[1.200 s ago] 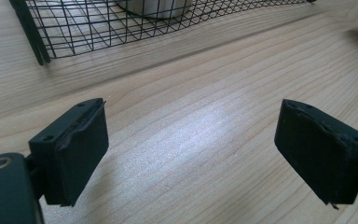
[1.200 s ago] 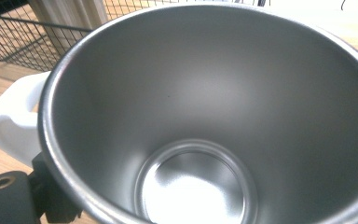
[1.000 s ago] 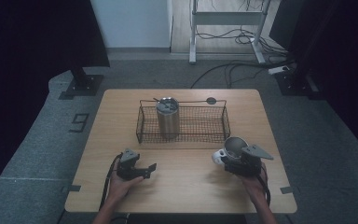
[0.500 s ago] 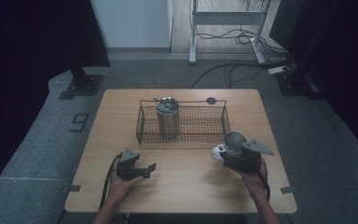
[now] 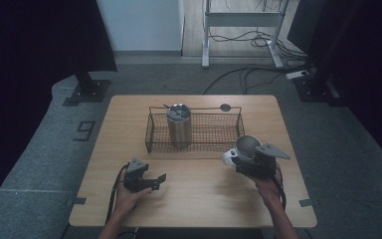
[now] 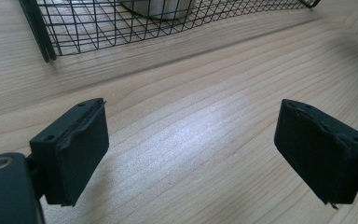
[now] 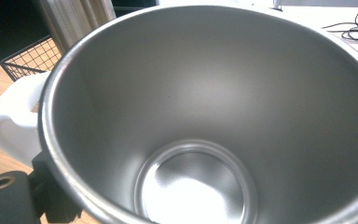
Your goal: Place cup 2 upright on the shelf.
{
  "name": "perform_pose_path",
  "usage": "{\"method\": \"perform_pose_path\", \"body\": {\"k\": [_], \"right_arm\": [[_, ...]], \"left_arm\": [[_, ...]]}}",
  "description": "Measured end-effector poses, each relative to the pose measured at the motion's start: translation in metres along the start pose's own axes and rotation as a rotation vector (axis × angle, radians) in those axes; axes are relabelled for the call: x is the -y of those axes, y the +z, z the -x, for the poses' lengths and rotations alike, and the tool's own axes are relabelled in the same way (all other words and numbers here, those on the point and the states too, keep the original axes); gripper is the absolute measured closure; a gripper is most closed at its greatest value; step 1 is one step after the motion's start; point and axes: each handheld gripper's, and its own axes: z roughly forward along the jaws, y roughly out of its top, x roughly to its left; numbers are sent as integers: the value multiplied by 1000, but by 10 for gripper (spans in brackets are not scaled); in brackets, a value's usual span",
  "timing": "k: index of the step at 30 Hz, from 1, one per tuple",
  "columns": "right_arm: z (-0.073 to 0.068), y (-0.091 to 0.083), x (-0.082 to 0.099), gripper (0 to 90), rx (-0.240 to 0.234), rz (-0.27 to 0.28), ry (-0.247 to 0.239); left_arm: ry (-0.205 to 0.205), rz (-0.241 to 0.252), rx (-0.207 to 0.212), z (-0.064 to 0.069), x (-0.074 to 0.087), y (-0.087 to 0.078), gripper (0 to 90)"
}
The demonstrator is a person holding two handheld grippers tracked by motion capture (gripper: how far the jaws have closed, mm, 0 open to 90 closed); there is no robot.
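A steel mug (image 5: 247,146) with a white handle (image 5: 229,158) hangs just above the table, outside the basket's front right corner. My right gripper (image 5: 251,162) is shut on it. In the right gripper view the mug's open mouth (image 7: 205,116) faces the camera and hides the jaws; the white handle (image 7: 14,121) sticks out to the left. A lidded steel tumbler (image 5: 179,124) stands upright in the left half of a black wire basket (image 5: 151,134). My left gripper (image 5: 156,180) rests on the table front left, open, with bare wood between its pads (image 6: 74,149).
The wooden table (image 5: 199,199) has bare room in front of the basket, between the two hands. A small dark disc (image 5: 225,107) lies behind the basket. The basket's front wall (image 6: 121,28) stands a short way ahead of the left jaws.
My right gripper has risen a little with the mug and drifted slightly toward the basket. The left gripper has stayed where it was.
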Motion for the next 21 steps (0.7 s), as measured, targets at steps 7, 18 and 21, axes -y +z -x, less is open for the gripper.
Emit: {"method": "perform_pose_path", "body": {"k": [7, 18, 21], "right_arm": [[1, 4, -9, 77, 2, -6, 7], [0, 10, -23, 77, -1, -1, 0], [0, 12, -25, 77, -2, -1, 4]], "left_arm": [[-2, -2, -1, 0, 0, 1, 103], [0, -5, 3, 0, 0, 1, 103], [-1, -6, 4, 0, 0, 2, 103]]}}
